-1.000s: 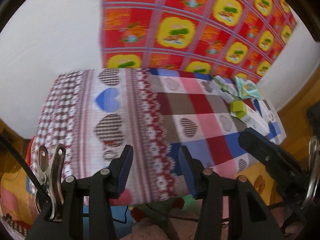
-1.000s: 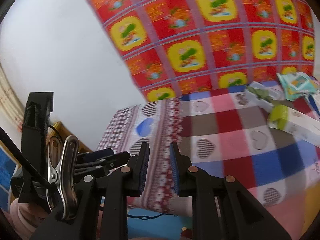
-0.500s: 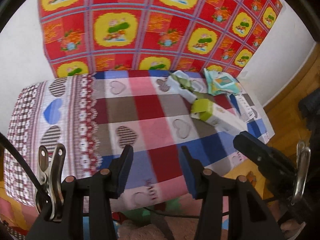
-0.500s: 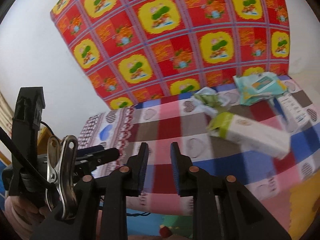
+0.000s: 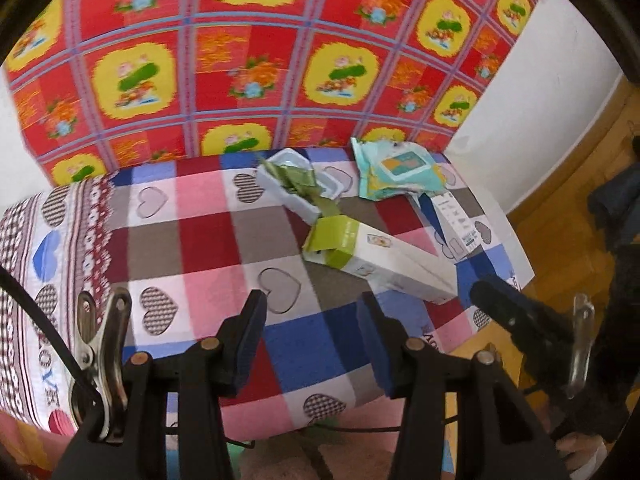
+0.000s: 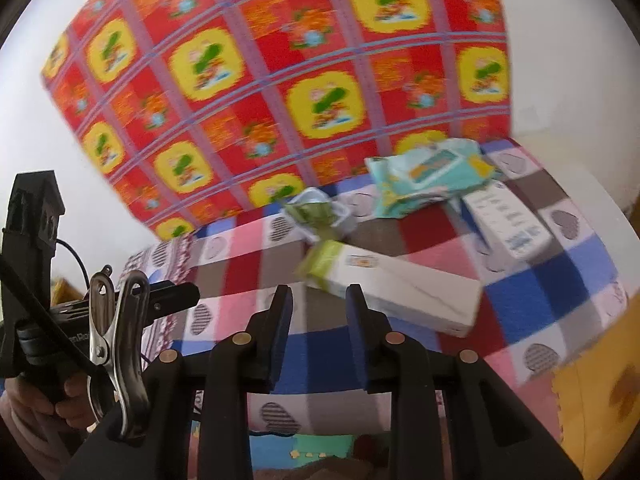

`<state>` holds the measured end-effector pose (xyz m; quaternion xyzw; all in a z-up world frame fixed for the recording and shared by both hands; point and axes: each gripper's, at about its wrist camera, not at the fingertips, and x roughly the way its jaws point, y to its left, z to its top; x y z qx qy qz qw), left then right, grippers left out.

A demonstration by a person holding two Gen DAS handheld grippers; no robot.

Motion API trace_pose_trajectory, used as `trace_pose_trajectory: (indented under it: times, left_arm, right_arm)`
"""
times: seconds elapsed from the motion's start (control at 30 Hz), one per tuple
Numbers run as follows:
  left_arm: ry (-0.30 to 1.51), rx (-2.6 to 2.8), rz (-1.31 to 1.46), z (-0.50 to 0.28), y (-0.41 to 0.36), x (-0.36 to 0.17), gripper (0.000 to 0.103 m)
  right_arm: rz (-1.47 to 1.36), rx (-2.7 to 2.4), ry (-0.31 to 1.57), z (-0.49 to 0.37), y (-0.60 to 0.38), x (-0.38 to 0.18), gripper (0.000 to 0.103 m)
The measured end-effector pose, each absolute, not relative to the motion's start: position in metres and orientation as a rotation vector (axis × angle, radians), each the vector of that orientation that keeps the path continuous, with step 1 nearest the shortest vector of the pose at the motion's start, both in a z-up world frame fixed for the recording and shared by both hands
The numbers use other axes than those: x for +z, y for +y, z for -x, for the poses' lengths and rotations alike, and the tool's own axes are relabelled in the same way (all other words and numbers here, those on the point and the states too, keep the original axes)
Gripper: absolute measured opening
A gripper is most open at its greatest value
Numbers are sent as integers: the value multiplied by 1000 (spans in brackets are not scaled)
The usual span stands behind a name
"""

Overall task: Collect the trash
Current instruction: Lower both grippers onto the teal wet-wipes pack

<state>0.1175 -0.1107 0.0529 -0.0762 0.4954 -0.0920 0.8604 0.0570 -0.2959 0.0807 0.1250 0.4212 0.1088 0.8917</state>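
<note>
the left gripper [image 5: 310, 332], made of black plastic with flat blue foam pads [image 5: 250, 334] on its fingers, hangs above the near edge of a table covered with a soft checked cloth [image 5: 200, 244] in red, pink, blue and grey squares with printed hearts; its jaws stand wide apart and hold nothing. the right gripper [image 6: 318, 328], of the same build, has its jaws apart by a narrower gap, also with nothing between them, and its fingertips point toward the near end of a long white cardboard box with a green end [image 6: 394, 288]. this box lies flat on the cloth, its green flaps open and bent, in the left wrist view at [image 5: 380, 254]. just behind its green end lies a crumpled white plastic tray with green wrapping [image 5: 298, 186], and it seems to touch the box flaps, but i cannot tell for sure. to the right of the tray is a soft, wrinkled pale green wet-wipe packet [image 5: 398, 168] with a rectangular label, and its lower edge overlaps a flat white carton with small printed text [image 5: 456, 220], which lies near the right edge of the table. behind the table hangs a red fabric with yellow flower panels [image 5: 256, 64] against a smooth white wall [image 5: 540, 92]. a shiny metal spring clip [image 5: 100, 344] is fixed on the left side of the left gripper. the right wrist view is somewhat blurred.
</note>
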Motion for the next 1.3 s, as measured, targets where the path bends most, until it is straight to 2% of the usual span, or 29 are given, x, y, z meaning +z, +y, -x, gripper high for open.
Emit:
trace_pose_trajectory:
  times: [0.47, 0.83, 1.23, 1.27, 1.3]
  left_arm:
    - [1070, -298, 49, -193, -183, 42, 50]
    - [1107, -186, 111, -277, -231, 12, 50]
    - [1142, -52, 183, -363, -267, -32, 50]
    - [1145, -44, 180, -367, -268, -35, 50]
    - [1149, -37, 179, -372, -269, -39, 50]
  right_arm:
    - [-294, 144, 843, -107, -374, 94, 29]
    - [-299, 209, 898, -189, -446, 68, 37]
    - [-306, 254, 1029, -290, -497, 13, 39]
    - [-310, 261, 1039, -297, -498, 8, 40]
    - [-310, 267, 1046, -303, -498, 5, 45]
